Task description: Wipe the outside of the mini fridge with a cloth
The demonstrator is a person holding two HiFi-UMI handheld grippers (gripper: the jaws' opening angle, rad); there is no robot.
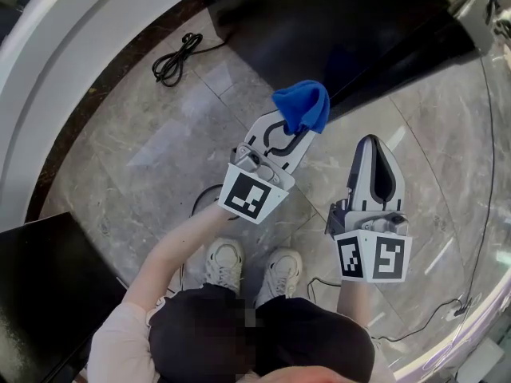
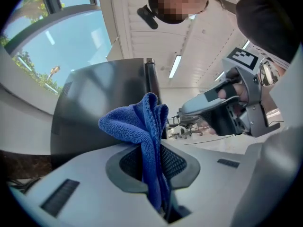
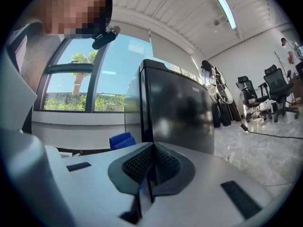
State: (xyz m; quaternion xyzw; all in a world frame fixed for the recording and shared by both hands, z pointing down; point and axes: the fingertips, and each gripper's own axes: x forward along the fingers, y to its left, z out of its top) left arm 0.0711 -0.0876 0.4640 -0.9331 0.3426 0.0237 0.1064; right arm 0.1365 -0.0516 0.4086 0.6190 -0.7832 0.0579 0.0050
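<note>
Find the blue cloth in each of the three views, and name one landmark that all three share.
Head view: blue cloth upper centre, at the left hand-held gripper's tip.
Left gripper view: cloth at centre, clamped between the jaws.
Right gripper view: cloth a small blue patch, low and left of centre, beyond the jaws.
Shared landmark: the black mini fridge.

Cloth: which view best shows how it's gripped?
The left gripper view: the cloth is pinched between the left gripper's fingers and bunches up above them. The head view shows it only as a blue bunch at that gripper's tip. The right gripper view catches just a small blue patch of it.
</note>
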